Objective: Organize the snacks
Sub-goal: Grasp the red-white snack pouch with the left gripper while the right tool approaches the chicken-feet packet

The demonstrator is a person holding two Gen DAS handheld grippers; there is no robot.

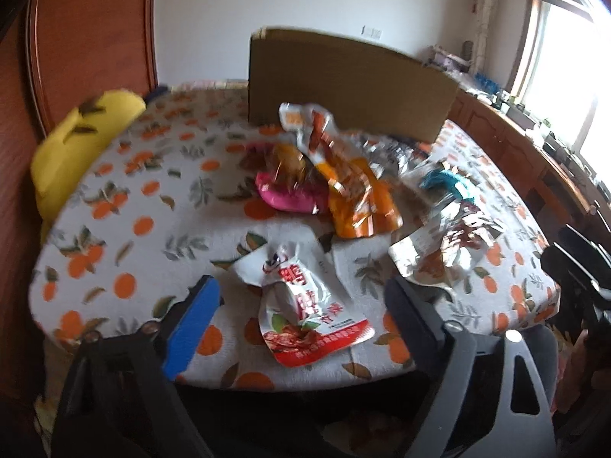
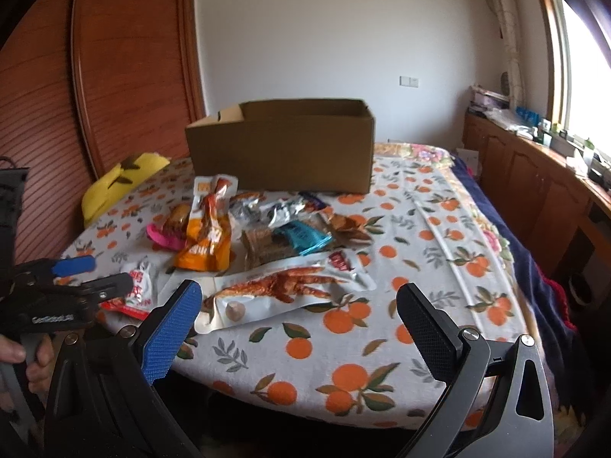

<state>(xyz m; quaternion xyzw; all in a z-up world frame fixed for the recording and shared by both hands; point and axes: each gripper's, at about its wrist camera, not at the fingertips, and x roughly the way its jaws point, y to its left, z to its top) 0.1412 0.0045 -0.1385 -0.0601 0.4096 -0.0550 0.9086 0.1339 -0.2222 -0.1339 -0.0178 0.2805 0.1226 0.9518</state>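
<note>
Several snack packets lie heaped on a table with an orange-print cloth (image 1: 133,210) (image 2: 420,229). An open cardboard box (image 1: 343,84) (image 2: 282,149) stands behind them. My left gripper (image 1: 301,305) (image 2: 95,274) is open, low over the near edge. A white and red packet (image 1: 305,313) (image 2: 139,286) lies between its fingers, and the pads stand apart from it. My right gripper (image 2: 301,328) is open and holds nothing. Just ahead of it lies a long white packet picturing chicken feet (image 2: 282,290) (image 1: 446,252). Further back are an orange packet (image 1: 355,198) (image 2: 208,244), a pink one (image 1: 286,194) and a teal one (image 2: 305,236).
A yellow cushion (image 1: 84,141) (image 2: 122,179) sits at the table's far left edge, against a wooden panel (image 2: 126,57). Wooden cabinets (image 2: 534,175) with clutter on top run under the window at the right. A person's hand (image 2: 23,358) holds the left gripper's handle.
</note>
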